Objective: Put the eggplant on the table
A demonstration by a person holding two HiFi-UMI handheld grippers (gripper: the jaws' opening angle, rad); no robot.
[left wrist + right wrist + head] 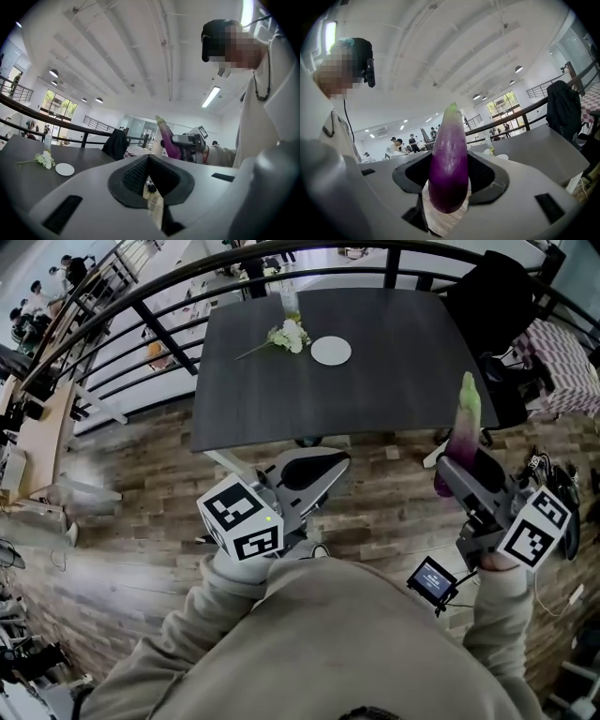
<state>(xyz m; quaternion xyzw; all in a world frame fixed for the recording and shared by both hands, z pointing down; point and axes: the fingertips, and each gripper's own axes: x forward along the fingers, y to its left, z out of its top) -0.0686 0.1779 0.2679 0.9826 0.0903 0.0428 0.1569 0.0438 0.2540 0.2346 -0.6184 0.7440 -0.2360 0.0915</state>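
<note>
1. Two tools in view, one per hand, both over the wood floor [141, 512], short of the table [394, 381].
2. Right tool [450, 176]: jaws clamped on the eggplant [449, 159], pads on its purple lower half.
3. Eggplant upright, green tip up, not on the table, near its front right corner.
4. Left tool [149, 164]: jaws closed together, nothing between them.
5. Table's far side: white plate [331, 351], with flowers [286, 336] just beside it.

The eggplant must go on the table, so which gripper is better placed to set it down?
Right: the right gripper holds the eggplant upright close to the table; the left gripper is shut and empty.
</note>
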